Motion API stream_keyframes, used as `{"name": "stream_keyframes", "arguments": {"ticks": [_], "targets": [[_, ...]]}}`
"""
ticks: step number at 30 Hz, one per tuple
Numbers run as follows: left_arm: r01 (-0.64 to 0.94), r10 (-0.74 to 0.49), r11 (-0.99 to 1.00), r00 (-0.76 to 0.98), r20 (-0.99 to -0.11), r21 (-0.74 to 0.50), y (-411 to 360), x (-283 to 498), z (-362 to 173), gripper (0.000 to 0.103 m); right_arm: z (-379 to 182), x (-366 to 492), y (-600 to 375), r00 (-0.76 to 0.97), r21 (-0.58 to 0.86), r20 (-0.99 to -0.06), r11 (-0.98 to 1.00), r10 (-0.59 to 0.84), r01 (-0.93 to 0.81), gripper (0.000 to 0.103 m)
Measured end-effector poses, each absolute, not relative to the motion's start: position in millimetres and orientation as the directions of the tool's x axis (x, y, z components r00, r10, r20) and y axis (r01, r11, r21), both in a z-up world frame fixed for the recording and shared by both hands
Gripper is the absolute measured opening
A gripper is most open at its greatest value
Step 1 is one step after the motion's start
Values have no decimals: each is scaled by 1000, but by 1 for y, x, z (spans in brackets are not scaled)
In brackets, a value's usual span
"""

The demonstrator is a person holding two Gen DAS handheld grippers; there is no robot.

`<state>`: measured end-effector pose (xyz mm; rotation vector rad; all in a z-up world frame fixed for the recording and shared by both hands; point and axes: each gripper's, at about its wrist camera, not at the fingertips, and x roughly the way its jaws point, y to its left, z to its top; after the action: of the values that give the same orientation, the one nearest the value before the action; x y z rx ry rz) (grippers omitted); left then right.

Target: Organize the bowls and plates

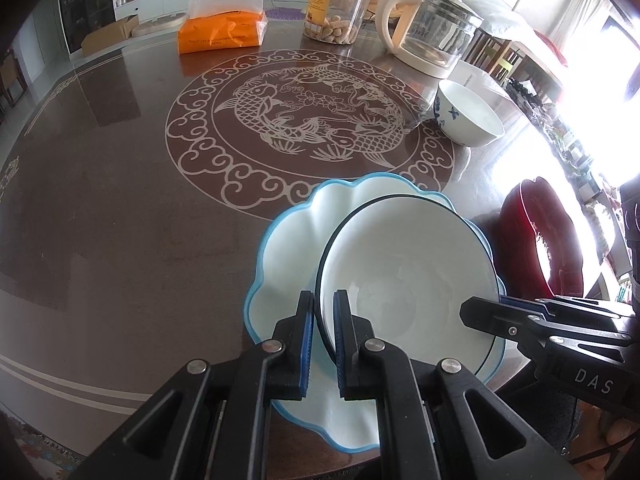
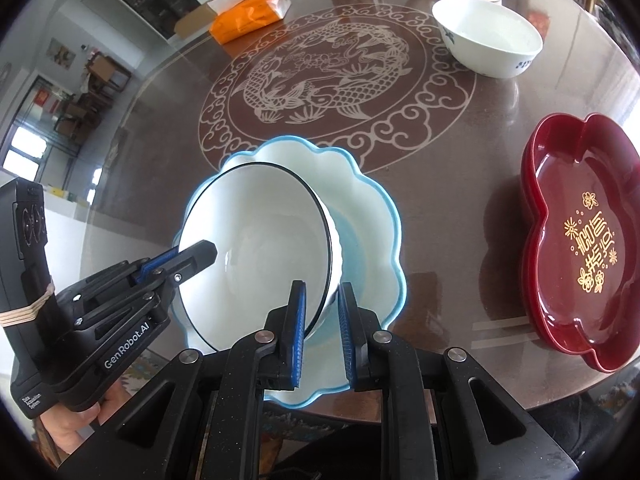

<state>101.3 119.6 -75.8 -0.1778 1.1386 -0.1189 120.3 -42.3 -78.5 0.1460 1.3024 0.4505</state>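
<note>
A white bowl with a dark rim (image 1: 408,280) (image 2: 256,240) is tilted over a scalloped white plate with a blue edge (image 1: 288,248) (image 2: 368,240) near the table's front edge. Whether the bowl touches the plate I cannot tell. My left gripper (image 1: 324,336) is shut on the bowl's left rim and shows in the right wrist view too, as the left gripper (image 2: 200,256). My right gripper (image 2: 322,328) is shut on the bowl's opposite wall, and in the left wrist view the right gripper (image 1: 480,314) reaches in from the right.
A red flower-shaped tray (image 2: 580,260) (image 1: 532,232) lies to the right. A second white bowl with blue marks (image 2: 488,36) (image 1: 468,116) stands further back. At the far side are an orange tissue pack (image 1: 222,32), a snack jar (image 1: 336,8) and a glass kettle (image 1: 432,28).
</note>
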Motion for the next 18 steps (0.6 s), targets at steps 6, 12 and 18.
{"name": "stream_keyframes", "arguments": {"ticks": [6, 12, 18], "targets": [[-1, -186, 978, 451, -873, -209, 120, 97, -75, 9, -77, 116, -47, 230, 386, -867, 887, 443, -251, 27], [5, -158, 982, 549, -820, -186, 122, 84, -57, 9, -56, 97, -53, 368, 368, -806, 879, 464, -303, 53], [-36, -122, 983, 617, -778, -183, 126, 74, -36, 10, -37, 53, -77, 672, 205, -680, 956, 295, -212, 66]]}}
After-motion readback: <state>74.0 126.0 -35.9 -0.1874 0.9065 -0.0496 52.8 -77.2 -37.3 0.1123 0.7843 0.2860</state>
